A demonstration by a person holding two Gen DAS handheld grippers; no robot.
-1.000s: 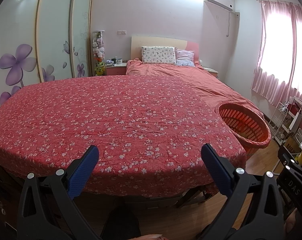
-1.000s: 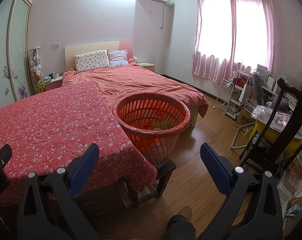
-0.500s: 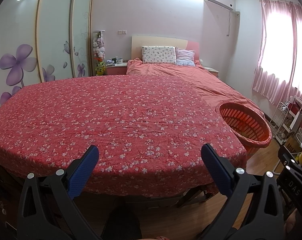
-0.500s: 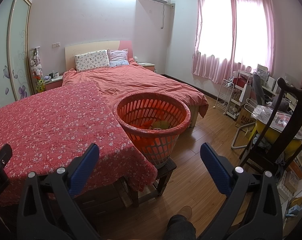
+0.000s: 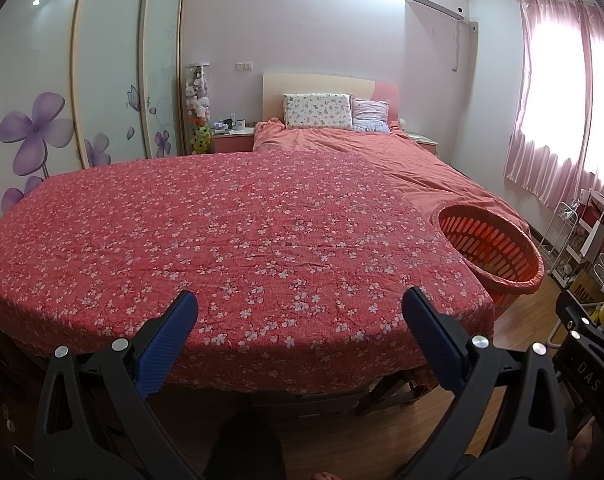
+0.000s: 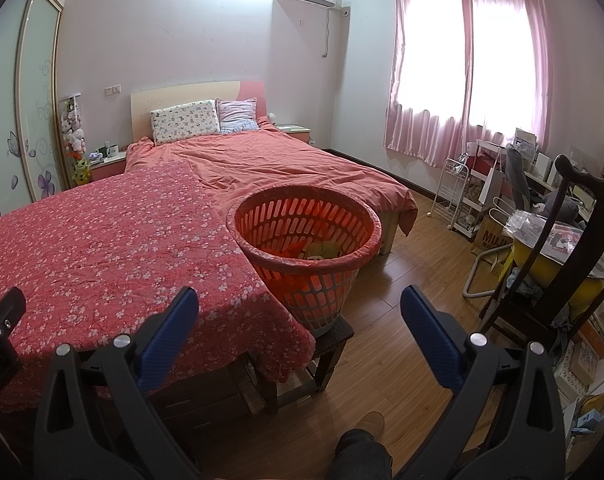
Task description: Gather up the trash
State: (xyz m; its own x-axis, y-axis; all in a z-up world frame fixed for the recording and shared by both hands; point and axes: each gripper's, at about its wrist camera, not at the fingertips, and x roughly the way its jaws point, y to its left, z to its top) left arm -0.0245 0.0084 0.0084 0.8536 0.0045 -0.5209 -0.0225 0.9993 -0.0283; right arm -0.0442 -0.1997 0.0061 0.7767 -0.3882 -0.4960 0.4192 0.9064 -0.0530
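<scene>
Nothing has shifted since a second ago: both views match the earlier ones. The left gripper (image 5: 300,322) and the right gripper (image 6: 300,318) hang with jaws spread wide, holding nothing. Ahead lies the surface (image 5: 242,240) under its red flowered cloth. Just beside its right corner, on a dark wooden stool (image 6: 333,340), stands the orange basket (image 6: 307,240), with yellow and orange trash (image 6: 321,250) at its bottom.
</scene>
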